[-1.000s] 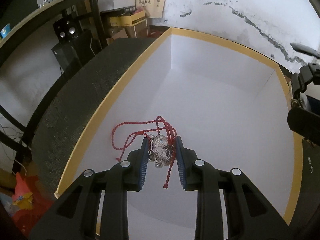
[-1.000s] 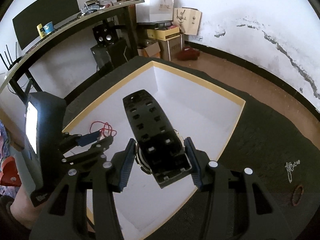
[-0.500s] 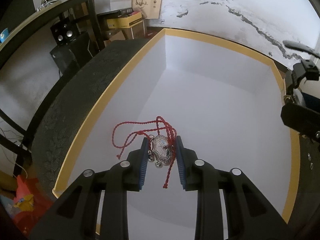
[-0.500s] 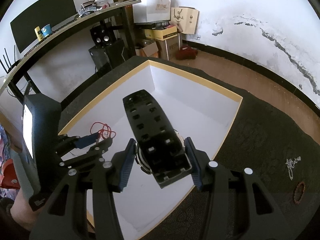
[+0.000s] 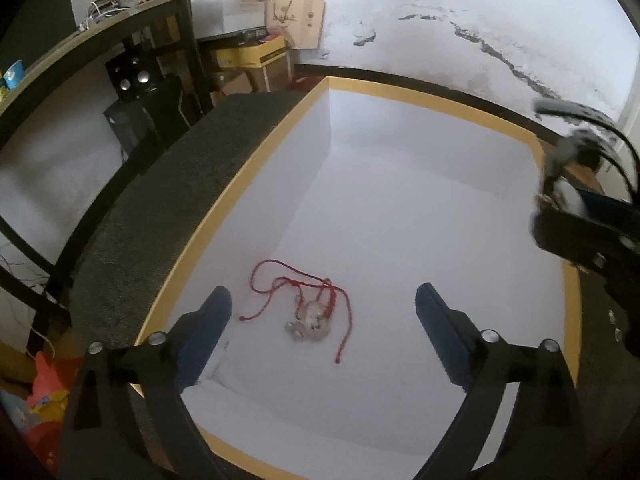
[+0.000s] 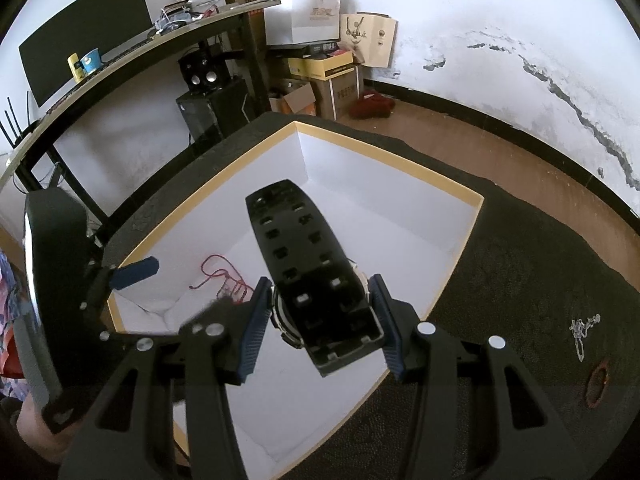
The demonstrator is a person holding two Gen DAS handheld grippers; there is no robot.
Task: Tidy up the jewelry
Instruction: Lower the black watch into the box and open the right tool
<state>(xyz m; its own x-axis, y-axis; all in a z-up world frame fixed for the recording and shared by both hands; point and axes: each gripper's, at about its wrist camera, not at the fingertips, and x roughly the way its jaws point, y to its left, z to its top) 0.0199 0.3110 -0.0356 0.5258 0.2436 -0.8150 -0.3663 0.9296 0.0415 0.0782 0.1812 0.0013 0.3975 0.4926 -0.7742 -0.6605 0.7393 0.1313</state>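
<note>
Left gripper (image 5: 323, 312): jaws spread wide, holding nothing — poised over the box.
Pendant (image 5: 310, 320): silver, on a red cord, lying on the white floor of the box (image 5: 256, 184), between the left fingers.
Right gripper (image 6: 320, 316): jaws clamped on a black watch (image 6: 308, 264) — above the box.
Table (image 6: 520, 264): dark mat, small trinkets well apart.

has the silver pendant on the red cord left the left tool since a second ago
Yes. The silver pendant now lies on the white box floor, apart from the left tool, whose fingers have spread wide either side of it.
</note>
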